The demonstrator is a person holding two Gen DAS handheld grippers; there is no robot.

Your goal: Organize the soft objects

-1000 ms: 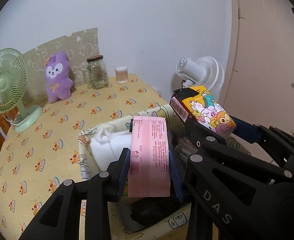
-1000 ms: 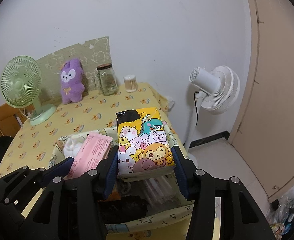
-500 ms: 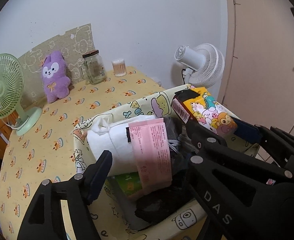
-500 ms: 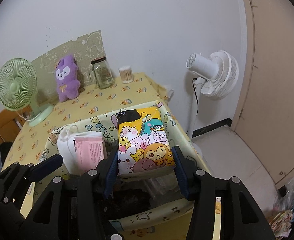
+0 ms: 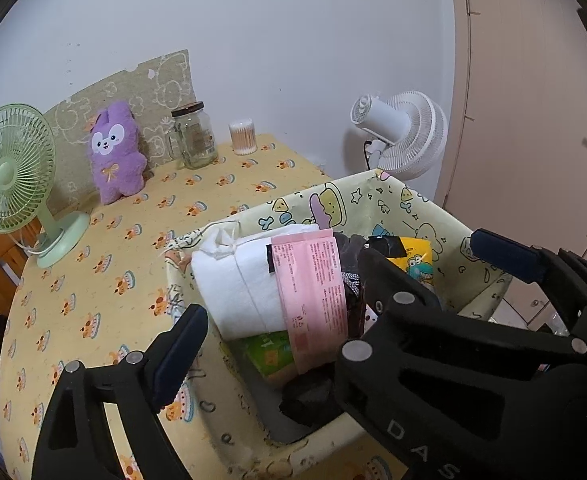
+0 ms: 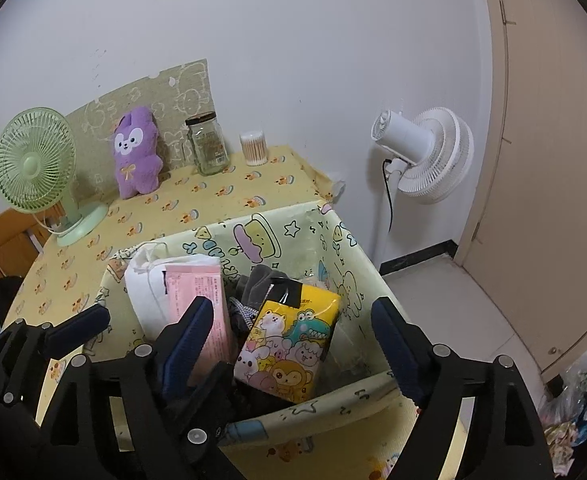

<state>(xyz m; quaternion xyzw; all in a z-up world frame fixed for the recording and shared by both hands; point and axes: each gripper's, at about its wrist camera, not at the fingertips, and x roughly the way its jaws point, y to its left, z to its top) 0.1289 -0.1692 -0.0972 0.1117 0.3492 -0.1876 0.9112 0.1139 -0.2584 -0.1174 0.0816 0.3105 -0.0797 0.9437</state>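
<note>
A yellow cartoon-print fabric bin (image 5: 377,200) (image 6: 293,236) stands at the table's near right. Inside lie a pink tissue pack (image 5: 313,292) (image 6: 203,300) against a white tissue bundle (image 5: 237,280) (image 6: 149,292), a yellow cartoon-animal tissue pack (image 6: 289,348) (image 5: 411,258), dark cloth and a green pack (image 5: 269,352). My left gripper (image 5: 277,328) is open and empty above the bin's left side. My right gripper (image 6: 293,344) is open and empty, its jaws either side of the yellow pack. A purple plush rabbit (image 5: 115,152) (image 6: 135,158) sits at the table's back.
A green desk fan (image 5: 17,176) stands at the table's left. A glass jar (image 5: 193,136) and a cotton-swab tub (image 5: 243,138) stand at the back by the wall. A white floor fan (image 6: 425,156) and a door are to the right.
Both grippers opened. The pink pack dropped from the left gripper into the bin, then the yellow pack dropped from the right. Both grippers pulled back.
</note>
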